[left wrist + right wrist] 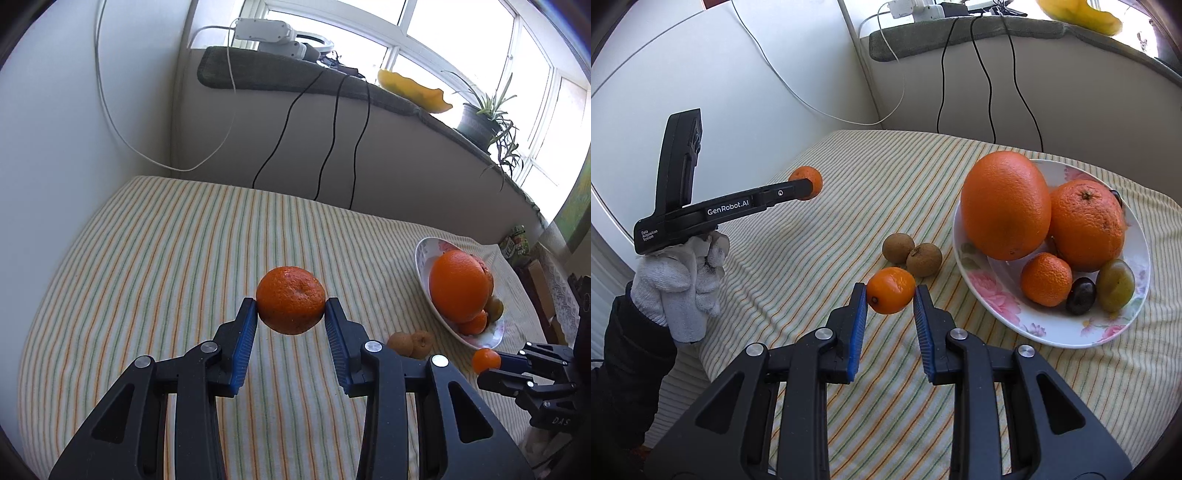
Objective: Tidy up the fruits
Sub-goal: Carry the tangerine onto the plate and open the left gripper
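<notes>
The left gripper (291,314) pinches a round, dimpled orange mandarin (290,305) between its blue ribbed pads, holding it in the air above the striped yellow-and-green tablecloth (166,258), well left of the white floral china plate (975,291). The right gripper (891,295) is closed the same way on a small smooth orange kumquat-like fruit (891,290), held just above the cloth, near two brown rough-skinned round fruits (912,253) and left of the plate. The plate already carries a large orange (1006,205), a second orange, a small mandarin and two plum-like fruits, and looks crowded. Both held fruits are judged light and soft-skinned, likely to bruise or split under hard squeezing; a mild grip across the widest middle suits them. Being round, they may roll once set down among the others.
</notes>
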`<move>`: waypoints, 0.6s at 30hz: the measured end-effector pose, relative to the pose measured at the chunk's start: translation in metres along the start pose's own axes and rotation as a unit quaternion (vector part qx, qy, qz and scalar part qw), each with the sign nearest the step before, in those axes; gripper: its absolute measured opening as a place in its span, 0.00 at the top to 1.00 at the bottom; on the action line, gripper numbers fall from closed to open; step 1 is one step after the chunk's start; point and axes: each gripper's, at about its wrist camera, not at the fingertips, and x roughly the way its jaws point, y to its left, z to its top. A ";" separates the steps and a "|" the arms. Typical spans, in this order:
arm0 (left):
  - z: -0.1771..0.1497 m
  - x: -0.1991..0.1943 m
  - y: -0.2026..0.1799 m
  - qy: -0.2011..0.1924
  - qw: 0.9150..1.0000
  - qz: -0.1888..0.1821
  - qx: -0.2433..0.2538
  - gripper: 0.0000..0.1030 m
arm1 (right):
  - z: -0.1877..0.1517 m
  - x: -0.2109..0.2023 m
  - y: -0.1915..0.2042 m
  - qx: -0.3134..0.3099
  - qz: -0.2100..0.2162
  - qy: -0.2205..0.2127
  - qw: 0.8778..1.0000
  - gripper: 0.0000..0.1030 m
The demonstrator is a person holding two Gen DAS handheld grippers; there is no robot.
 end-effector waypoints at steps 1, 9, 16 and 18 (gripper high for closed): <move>0.002 0.001 -0.005 0.000 1.000 -0.004 0.003 0.65 | -0.001 -0.005 -0.003 0.003 0.000 -0.005 1.000 0.74; 0.017 0.016 -0.043 0.002 0.999 -0.034 0.026 0.65 | -0.009 -0.030 -0.031 0.033 -0.007 -0.030 0.999 0.74; 0.031 0.030 -0.075 0.002 0.997 -0.058 0.044 0.65 | -0.014 -0.046 -0.057 0.057 -0.015 -0.045 0.997 0.74; 0.036 0.035 -0.084 0.003 0.997 -0.064 0.048 0.65 | -0.015 -0.049 -0.063 0.062 -0.014 -0.047 0.997 0.74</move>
